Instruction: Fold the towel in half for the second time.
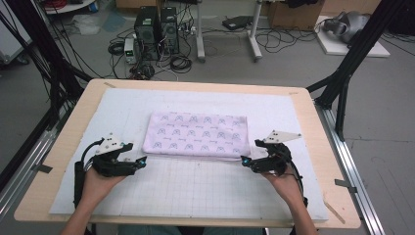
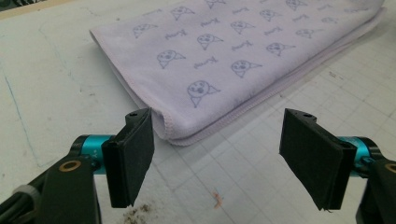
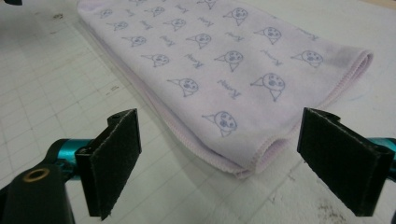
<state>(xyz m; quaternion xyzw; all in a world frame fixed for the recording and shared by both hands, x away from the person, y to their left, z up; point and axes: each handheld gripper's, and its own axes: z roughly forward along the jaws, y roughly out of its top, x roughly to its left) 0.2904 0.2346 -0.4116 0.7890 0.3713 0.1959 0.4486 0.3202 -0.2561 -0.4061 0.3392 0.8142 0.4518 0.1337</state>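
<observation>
While both hands rest on the near half of the table, a folded lilac towel [image 1: 196, 135] printed with small animal faces lies flat on the white gridded mat [image 1: 195, 191], about midway across and towards the far side. The left gripper [image 1: 142, 160] sits just off the towel's near left corner, released: in the left gripper view its black pads [image 2: 133, 156] stand wide apart with nothing between them, the corner of the towel [image 2: 224, 56] lying just beyond. The right gripper [image 1: 244, 160] sits just off the near right corner, likewise released; in the right gripper view its pads [image 3: 114, 161] are spread wide, and the towel's [image 3: 219, 70] folded corner lies on the mat just past them, untouched. The mat covers most of the wooden table [image 1: 78, 122].
</observation>
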